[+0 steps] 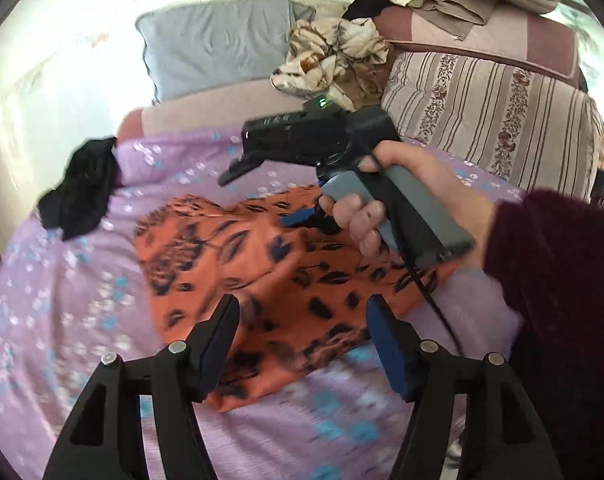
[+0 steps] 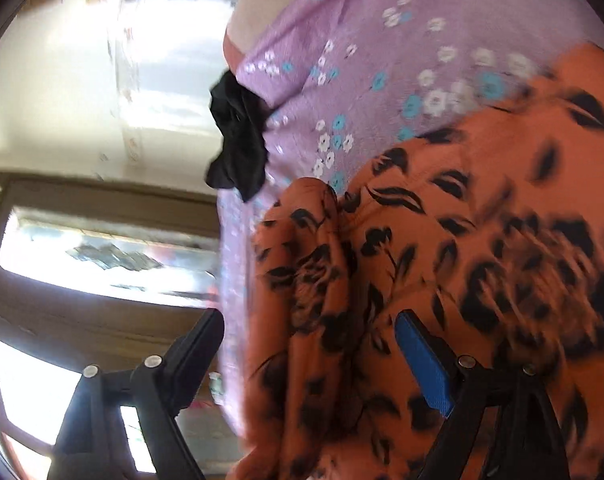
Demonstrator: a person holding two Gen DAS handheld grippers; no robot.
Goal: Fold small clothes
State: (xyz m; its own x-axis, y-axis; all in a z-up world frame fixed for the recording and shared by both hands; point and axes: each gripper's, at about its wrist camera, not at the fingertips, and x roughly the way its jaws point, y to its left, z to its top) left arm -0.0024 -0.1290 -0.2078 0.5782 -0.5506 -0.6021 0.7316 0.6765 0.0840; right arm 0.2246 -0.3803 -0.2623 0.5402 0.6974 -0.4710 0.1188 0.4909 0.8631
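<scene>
Left wrist view: the orange cloth (image 1: 285,280) is seen spread mid-bed, short of the black garment (image 1: 77,188) at the bed's (image 1: 61,320) far left edge. Both the left gripper (image 1: 302,340) and right gripper (image 2: 310,352) are held apart, apparently empty. A fresh edge must be grasped for the next fold.

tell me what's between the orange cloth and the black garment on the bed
Only bare purple flowered sheet separates the orange cloth from the black garment, seen in both wrist views.
</scene>
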